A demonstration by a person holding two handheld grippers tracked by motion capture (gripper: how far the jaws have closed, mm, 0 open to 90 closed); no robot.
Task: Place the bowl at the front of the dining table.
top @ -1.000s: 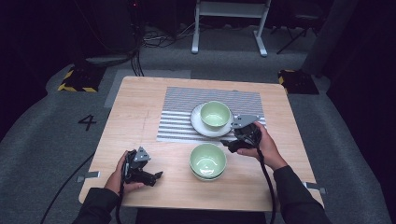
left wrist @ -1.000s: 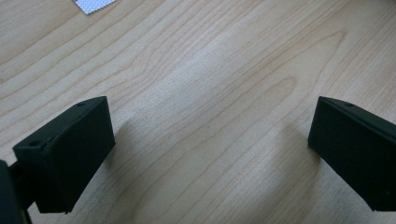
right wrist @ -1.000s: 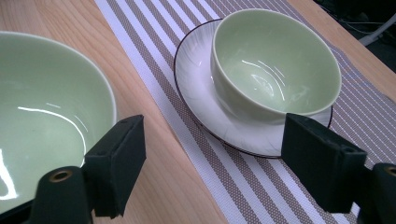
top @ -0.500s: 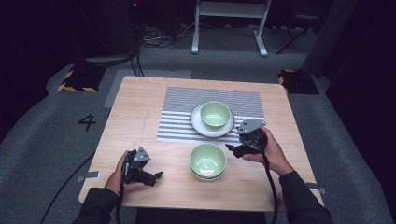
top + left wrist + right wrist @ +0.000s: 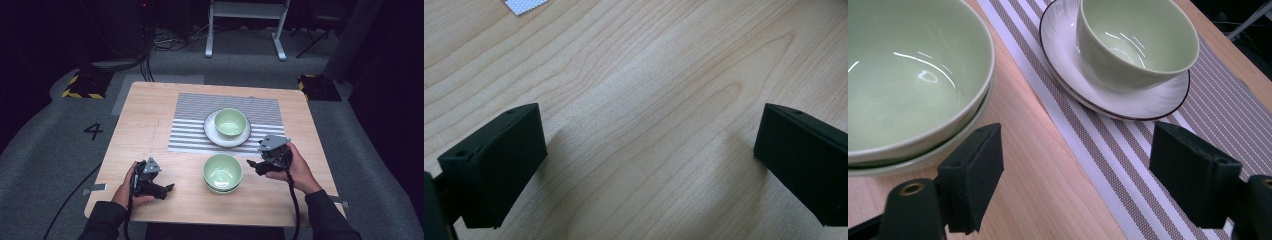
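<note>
Two pale green bowls (image 5: 222,172) (image 5: 903,85) sit stacked on the bare wood near the table's front. A smaller green bowl (image 5: 230,122) (image 5: 1135,40) stands on a white plate (image 5: 213,132) (image 5: 1143,102) on the striped placemat (image 5: 190,125) (image 5: 1128,165). My right gripper (image 5: 253,165) (image 5: 1075,175) is open, just right of the stacked bowls, with nothing between its jaws. My left gripper (image 5: 167,189) (image 5: 649,160) is open low over bare wood at the front left, also holding nothing.
The wooden table (image 5: 145,120) has bare wood along its left side and front edge. A corner of the placemat (image 5: 524,5) shows at the top of the left gripper view. A metal stand (image 5: 245,25) is on the floor beyond the table.
My right gripper has drawn back from the plate toward the front, now beside the stacked bowls. The left gripper has stayed put.
</note>
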